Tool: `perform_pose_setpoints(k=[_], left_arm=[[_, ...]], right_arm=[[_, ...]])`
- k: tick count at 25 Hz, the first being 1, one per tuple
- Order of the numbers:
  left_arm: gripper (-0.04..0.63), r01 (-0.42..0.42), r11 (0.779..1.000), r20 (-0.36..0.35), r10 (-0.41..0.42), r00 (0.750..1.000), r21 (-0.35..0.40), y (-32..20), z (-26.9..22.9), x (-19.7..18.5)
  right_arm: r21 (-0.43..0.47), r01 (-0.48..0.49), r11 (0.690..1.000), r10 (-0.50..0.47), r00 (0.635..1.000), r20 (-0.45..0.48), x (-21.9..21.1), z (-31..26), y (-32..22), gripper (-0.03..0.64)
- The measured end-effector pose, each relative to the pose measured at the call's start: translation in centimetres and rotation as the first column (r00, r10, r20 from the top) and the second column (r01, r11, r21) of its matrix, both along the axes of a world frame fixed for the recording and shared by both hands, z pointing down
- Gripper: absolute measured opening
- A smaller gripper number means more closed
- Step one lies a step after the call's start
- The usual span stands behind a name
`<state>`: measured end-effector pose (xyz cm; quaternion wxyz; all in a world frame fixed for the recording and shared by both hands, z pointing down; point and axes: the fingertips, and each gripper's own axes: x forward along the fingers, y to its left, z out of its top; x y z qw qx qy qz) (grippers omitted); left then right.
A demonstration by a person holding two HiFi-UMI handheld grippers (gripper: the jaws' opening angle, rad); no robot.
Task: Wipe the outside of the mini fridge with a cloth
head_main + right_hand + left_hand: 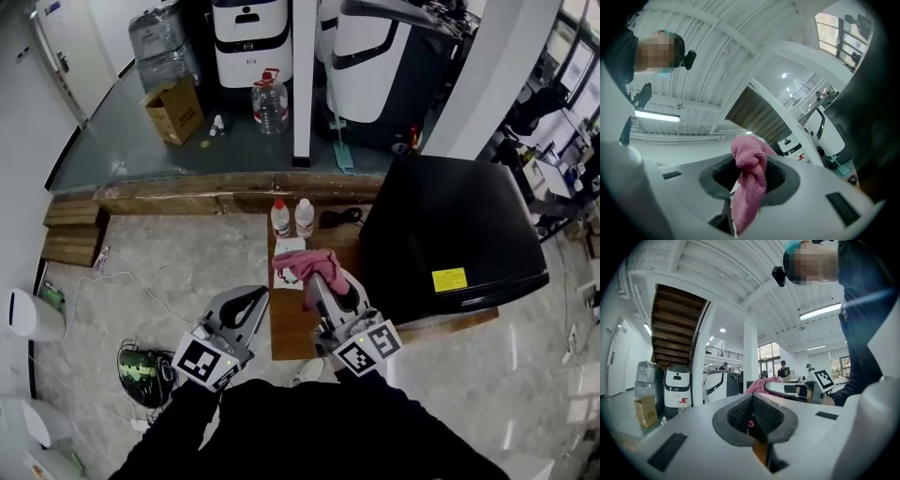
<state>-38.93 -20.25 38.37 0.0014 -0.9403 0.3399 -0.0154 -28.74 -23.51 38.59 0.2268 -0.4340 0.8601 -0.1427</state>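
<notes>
At centre, the right gripper (317, 286) pinches the pink cloth (302, 265) just left of the black fridge (450, 234); the left gripper (253, 300) is closed, empty.

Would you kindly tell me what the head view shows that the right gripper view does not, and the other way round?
Only the head view shows the wooden table, the two bottles standing on it, the yellow sticker on the black mini fridge, and the left gripper. Only the right gripper view shows the ceiling with a lit strip light and, close up, the jaws pinching a fold of the pink cloth. Both show that cloth held in the right gripper.
</notes>
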Motion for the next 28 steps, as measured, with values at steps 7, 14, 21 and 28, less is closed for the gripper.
perform_pose_setpoints(k=[7, 14, 21, 28], left_arm=[[0.006, -0.123, 0.991, 0.02, 0.122, 0.992, 0.05, -5.1, -1.5, 5.8], [0.006, -0.252, 0.966, 0.018, 0.251, 0.968, 0.055, -13.0, -0.1, 11.2], [0.006, -0.421, 0.905, 0.003, 0.422, 0.907, 0.059, -18.2, 2.5, 16.7], [0.006, -0.545, 0.838, -0.02, 0.545, 0.838, 0.021, -22.3, 4.0, 18.6]], right_arm=[[-0.054, -0.211, 0.976, 0.217, 0.965, 0.149, 6.6, -0.2, -5.1, 0.113], [-0.142, -0.365, 0.92, 0.39, 0.887, 0.247, 10.9, 2.0, -11.9, 0.112], [-0.249, -0.525, 0.814, 0.579, 0.766, 0.28, 16.1, 5.2, -16.4, 0.112], [-0.316, -0.605, 0.731, 0.681, 0.623, 0.384, 19.1, 5.6, -19.6, 0.112]])
